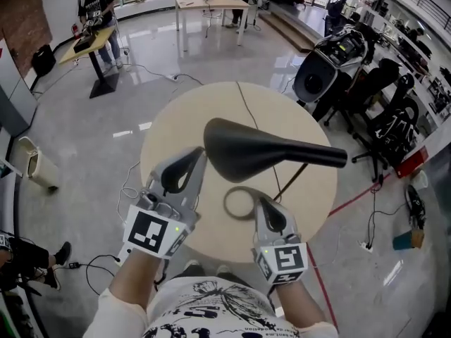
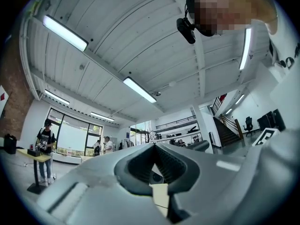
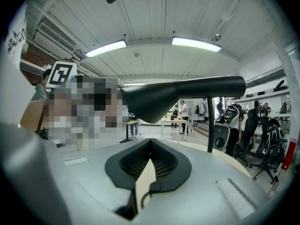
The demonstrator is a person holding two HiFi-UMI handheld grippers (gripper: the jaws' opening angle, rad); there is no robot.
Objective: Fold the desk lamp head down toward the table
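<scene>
Two tongs: left tongs (image 1: 200,153) clenched, empty; right tongs (image 1: 261,201) clenched, empty. One black desk lamp (image 1: 261,150) stands on one round surface (image 1: 169,136), its head raised, roughly level, just beyond both tongs

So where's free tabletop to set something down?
Bare: the far half of the table, either side of the cable, beyond the lamp head. Crowded: the near edge, with the lamp base, left gripper and right gripper.

Open lab hall: work tables (image 1: 208,2), stacked office chairs (image 1: 384,101).
</scene>
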